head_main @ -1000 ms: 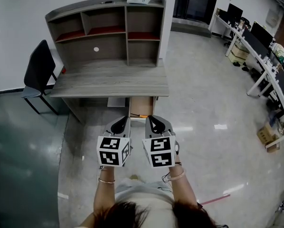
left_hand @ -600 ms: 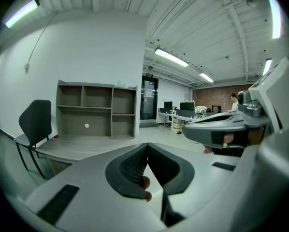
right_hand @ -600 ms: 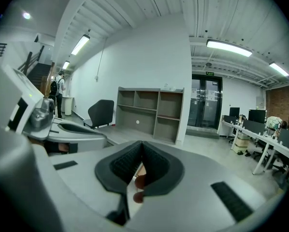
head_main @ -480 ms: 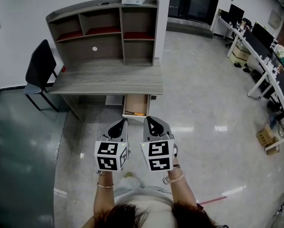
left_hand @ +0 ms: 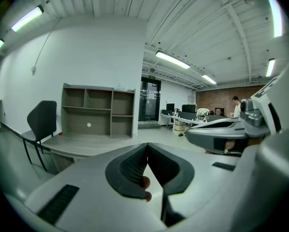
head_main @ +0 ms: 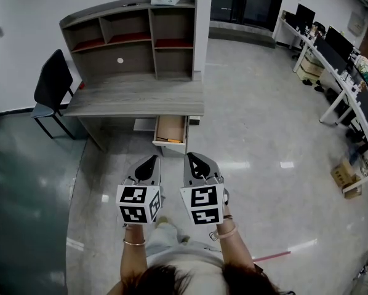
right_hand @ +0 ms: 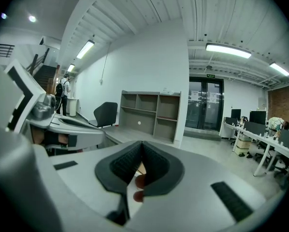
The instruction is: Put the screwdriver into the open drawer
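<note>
Two closed, left claw [head_main: 151, 160], right claw [head_main: 191, 157], screwdriver [head_main: 170, 140] barely visible in drawer [head_main: 170, 128]

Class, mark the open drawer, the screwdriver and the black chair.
open drawer [head_main: 170, 126], head view, bare wooden bottom.
screwdriver [head_main: 167, 140], head view, its orange middle.
black chair [head_main: 51, 82], head view, backrest.

An office: a hutch desk [head_main: 138, 97], a chair [head_main: 48, 88], and rows of monitor workstations [head_main: 338, 60].

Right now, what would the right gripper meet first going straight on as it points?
Probably the desk, near the open drawer; the right gripper has only free space before it, though depth is unclear.
</note>
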Demonstrator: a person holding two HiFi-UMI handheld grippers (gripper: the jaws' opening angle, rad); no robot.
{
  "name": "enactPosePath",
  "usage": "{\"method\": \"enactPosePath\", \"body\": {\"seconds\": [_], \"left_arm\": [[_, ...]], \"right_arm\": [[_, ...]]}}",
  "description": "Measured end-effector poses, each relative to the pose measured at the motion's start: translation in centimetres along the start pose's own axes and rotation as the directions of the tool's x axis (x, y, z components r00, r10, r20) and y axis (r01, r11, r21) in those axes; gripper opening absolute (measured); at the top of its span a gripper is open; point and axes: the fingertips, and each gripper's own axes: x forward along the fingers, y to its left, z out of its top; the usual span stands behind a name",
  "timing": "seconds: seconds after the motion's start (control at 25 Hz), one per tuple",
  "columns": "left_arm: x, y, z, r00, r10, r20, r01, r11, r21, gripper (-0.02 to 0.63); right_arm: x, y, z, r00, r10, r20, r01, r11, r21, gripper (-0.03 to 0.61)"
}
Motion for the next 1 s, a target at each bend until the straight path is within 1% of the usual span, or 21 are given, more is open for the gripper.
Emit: {"method": "enactPosePath", "body": {"seconds": [0.36, 0.56, 0.84, 1.0], "left_arm": [[-2.3, -2.4, 0.4, 1.0, 0.012, 0.02, -0.013, 1.0, 0.01, 0.018], [-2.6, -3.2, 0.7, 1.0, 0.003, 0.027, -0.003, 1.0, 0.02, 0.018], [-2.0, -3.1, 1.0, 1.0, -0.013, 0.027, 0.012, 0.999, 0.034, 0.018], [-1.1, -2.6, 1.2, 0.999, -0.026, 0.021, 0.026, 0.999, 0.037, 0.018]], "right_arm": [[-2.9, 0.0, -0.5, 0.999, 0.031, 0.017, -0.031, 0.999, 0.022, 0.028], [-3.4, 0.3, -0.4, 0.999, 0.046, 0.026, -0.047, 0.999, 0.019, 0.028], [-3.0, -0.2, -0.6, 1.0, 0.026, 0.016, -0.027, 0.999, 0.03, 0.027], [-2.1, -0.4, -0.4, 1.0, 0.012, 0.007, -0.012, 1.0, 0.017, 0.027]]}}
